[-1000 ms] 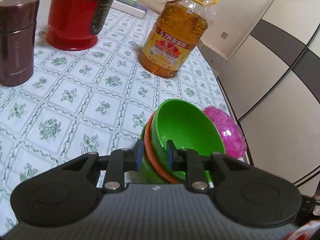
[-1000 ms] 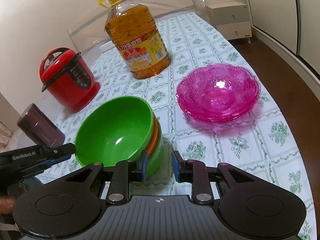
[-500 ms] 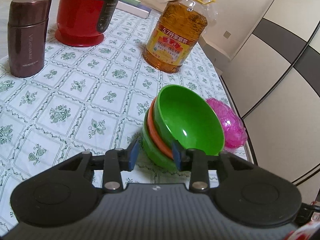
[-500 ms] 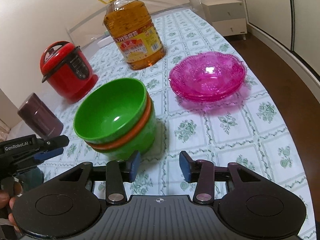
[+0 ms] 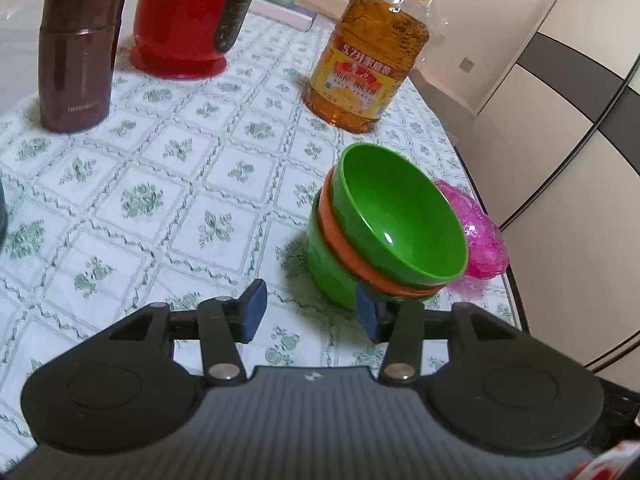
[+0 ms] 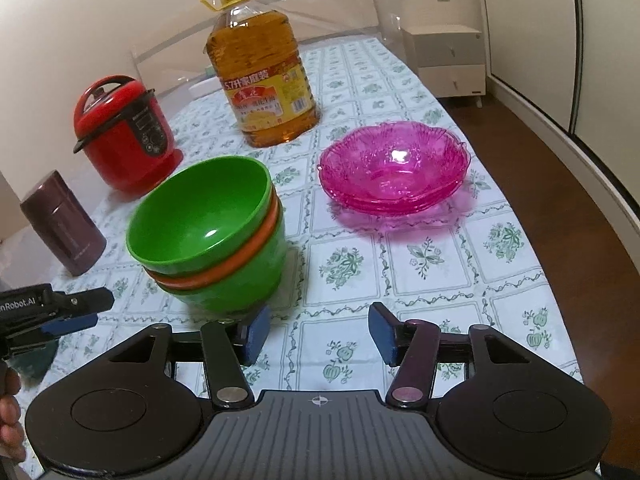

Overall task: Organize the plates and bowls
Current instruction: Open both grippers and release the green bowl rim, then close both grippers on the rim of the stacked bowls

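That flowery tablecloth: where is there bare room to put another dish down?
Bare cloth lies in front of the pink glass dishes, toward the table edge, and between the brown flask and the stacked bowls. It is crowded where the bowls, the pink dishes and the oil bottle stand near one another.

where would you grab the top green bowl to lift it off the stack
Pinch its rim: one finger inside, one outside. The top green bowl sits tilted in the orange bowl, so its rim rides highest and clear on the side facing the pink bowls. Likely best to bring the right gripper in from above on that side; lower down, the nested bowls hide its wall.
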Available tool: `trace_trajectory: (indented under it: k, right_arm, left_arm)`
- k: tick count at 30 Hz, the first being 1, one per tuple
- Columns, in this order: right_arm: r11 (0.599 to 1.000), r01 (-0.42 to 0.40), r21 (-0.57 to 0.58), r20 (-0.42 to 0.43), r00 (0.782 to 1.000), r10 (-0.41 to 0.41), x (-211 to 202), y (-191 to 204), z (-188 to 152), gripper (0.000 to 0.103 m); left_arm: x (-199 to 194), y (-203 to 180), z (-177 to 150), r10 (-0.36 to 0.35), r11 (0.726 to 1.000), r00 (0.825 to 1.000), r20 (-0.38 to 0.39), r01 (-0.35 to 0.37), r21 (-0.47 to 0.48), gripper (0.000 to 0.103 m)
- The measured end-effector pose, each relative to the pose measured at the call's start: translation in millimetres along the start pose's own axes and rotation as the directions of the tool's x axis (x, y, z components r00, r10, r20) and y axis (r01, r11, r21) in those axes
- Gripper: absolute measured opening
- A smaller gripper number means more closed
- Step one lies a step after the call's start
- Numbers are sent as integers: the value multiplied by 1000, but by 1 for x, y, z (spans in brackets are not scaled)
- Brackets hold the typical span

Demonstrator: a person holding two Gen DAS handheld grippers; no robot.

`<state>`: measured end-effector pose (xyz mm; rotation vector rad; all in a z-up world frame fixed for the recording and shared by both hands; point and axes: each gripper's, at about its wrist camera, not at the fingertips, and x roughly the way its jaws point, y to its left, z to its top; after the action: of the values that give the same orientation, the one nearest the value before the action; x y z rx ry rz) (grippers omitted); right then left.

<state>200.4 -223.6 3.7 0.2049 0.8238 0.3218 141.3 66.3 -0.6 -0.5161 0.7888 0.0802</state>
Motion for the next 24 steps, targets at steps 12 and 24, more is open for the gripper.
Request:
trace_trajectory:
  k: [12,24]
  right_arm:
    - [996,-67,61,-27,997,68,6,1,13,58]
    - [987,-109,115,-51,992,115,22,7,51,58]
  left_arm:
    - [14,6,17,-46,998,998,-31,44,-53,53]
    - [37,-14,54,-61,996,998,-18,62,68,65]
